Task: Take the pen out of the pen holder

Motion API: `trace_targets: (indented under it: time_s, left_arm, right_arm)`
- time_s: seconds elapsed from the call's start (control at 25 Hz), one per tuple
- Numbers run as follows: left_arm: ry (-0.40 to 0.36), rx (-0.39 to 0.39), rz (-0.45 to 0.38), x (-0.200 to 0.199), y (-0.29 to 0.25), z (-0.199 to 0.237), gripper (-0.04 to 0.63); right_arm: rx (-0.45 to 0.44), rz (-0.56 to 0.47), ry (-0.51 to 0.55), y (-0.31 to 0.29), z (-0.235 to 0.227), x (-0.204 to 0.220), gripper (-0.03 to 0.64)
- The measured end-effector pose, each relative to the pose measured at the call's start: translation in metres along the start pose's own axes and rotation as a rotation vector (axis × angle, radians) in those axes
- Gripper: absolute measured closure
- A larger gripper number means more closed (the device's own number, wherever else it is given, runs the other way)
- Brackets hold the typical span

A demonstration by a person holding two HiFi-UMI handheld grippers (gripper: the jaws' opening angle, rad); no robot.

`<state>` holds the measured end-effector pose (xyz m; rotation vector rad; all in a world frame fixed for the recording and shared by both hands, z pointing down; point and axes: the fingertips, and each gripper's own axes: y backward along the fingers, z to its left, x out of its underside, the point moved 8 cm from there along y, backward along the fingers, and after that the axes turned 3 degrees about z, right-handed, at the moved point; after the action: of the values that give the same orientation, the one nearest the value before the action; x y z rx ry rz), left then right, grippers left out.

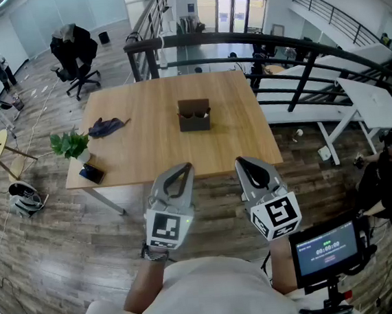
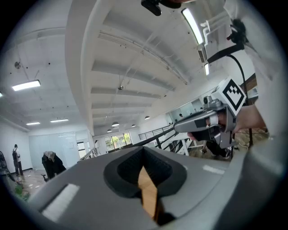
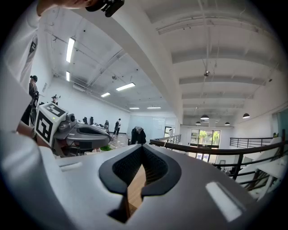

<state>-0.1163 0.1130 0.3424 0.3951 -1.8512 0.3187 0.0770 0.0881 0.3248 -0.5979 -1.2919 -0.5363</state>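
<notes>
table [image 1: 155,148]: matt wood | pen holder [image 1: 194,116]: brown, probably cardboard

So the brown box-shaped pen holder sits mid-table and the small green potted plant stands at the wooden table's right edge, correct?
No: the head view shows the small green potted plant at the left edge of the wooden table; the rest holds.

**Holder's contents too small to tell**

In the head view the holder [image 1: 194,114] stands far off on the table [image 1: 147,154], and whether a pen is in it cannot be told. The dark thing [image 1: 107,127] near the plant [image 1: 71,144] is too small to name. A person [image 1: 389,175] is cut by the right edge. The screen [image 1: 327,249] print is unreadable. The left gripper [image 2: 143,149] and right gripper [image 3: 141,148] each block the lower half of their own view. Only a sliver of tabletop shows behind the closed jaws.
</notes>
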Motion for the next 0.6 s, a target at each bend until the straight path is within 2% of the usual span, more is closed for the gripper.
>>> trace_targets:
  time_s: [0.2,0.44,0.6]
  left_arm:
    - [-0.009,0.003,0.001,-0.004,-0.002,-0.003,0.595]
    - [-0.008,0.004,0.009,-0.005,-0.003,-0.007,0.595]
    - [-0.007,0.004,0.016,-0.006,-0.004,-0.012,0.595]
  right_arm:
    - [-0.001,-0.019,-0.017,0.001,-0.005,-0.001,0.617]
    - [-0.075,-0.083,-0.080,0.005,-0.006,-0.003,0.615]
    - [-0.137,-0.117,-0.176,0.009,-0.010,-0.005,0.615]
